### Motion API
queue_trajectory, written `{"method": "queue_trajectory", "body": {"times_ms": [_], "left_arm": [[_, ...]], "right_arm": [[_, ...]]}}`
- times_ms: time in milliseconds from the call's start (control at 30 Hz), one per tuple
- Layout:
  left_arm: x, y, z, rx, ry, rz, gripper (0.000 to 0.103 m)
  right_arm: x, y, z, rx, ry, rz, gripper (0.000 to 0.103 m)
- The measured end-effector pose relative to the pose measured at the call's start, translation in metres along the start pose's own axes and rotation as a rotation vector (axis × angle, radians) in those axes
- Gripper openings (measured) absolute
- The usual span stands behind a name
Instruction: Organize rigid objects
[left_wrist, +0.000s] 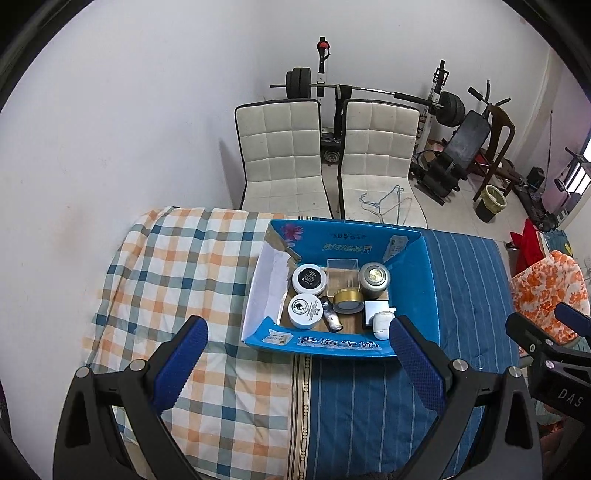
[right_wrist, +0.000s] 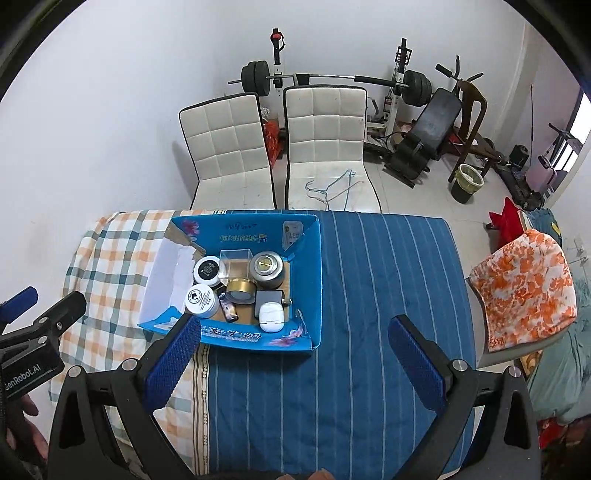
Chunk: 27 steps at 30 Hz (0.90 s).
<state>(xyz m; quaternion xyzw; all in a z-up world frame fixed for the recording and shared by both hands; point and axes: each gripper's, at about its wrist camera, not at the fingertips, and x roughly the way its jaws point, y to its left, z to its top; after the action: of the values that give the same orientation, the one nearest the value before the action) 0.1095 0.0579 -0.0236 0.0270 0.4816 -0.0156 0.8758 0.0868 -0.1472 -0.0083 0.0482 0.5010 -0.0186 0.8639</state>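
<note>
Left gripper (left_wrist: 297, 341): jaws spread wide, nothing between the blue pads, held above the bedcover. Right gripper (right_wrist: 291, 341): likewise spread wide and empty, over the blue striped cloth (right_wrist: 369, 295); its black frame also shows at the right edge of the left wrist view.

Blue cardboard box (left_wrist: 428, 280): sits just ahead of the left gripper, its near wall between the two fingertips in that view. From the right gripper it lies ahead and to the left, the left pad overlapping its near wall in the picture.

Contents, all inside the box:
- Two white round jars with dark-printed lids (left_wrist: 309, 278), (left_wrist: 304, 311), on the left side, one behind the other.
- Clear square container (left_wrist: 342, 267), at the far wall, middle.
- Grey round tin (left_wrist: 373, 280), far right.
- Gold-banded round tin (left_wrist: 348, 301), centre, tilted.
- Small dark patterned item (left_wrist: 332, 318), lying near the front; kind not determinable.
- Dark square box (right_wrist: 269, 301) and white earbud-style case (right_wrist: 271, 316), front right, touching.

Checked orange-and-blue cloth (left_wrist: 177, 266) lies ahead and left of the left gripper. Two white padded chairs (left_wrist: 280, 155), (left_wrist: 376, 155) stand beyond the bed; a barbell rack (right_wrist: 332, 79) stands behind them.
</note>
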Motion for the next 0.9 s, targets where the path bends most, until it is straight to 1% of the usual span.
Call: {"method": "queue_trajectory", "body": {"times_ms": [367,900], "left_arm": [[-0.001,0.0013,-0.0021,-0.005,-0.002,0.005,0.101],[-0.0045,-0.002,-0.0084,-0.006,-0.005,0.015,0.101]], "right_arm": [[-0.0018,0.0006,-0.0017,0.009,0.0,-0.02,0.103],[-0.0069,-0.0027,-0.004,0.017,-0.007,-0.025,0.103]]}}
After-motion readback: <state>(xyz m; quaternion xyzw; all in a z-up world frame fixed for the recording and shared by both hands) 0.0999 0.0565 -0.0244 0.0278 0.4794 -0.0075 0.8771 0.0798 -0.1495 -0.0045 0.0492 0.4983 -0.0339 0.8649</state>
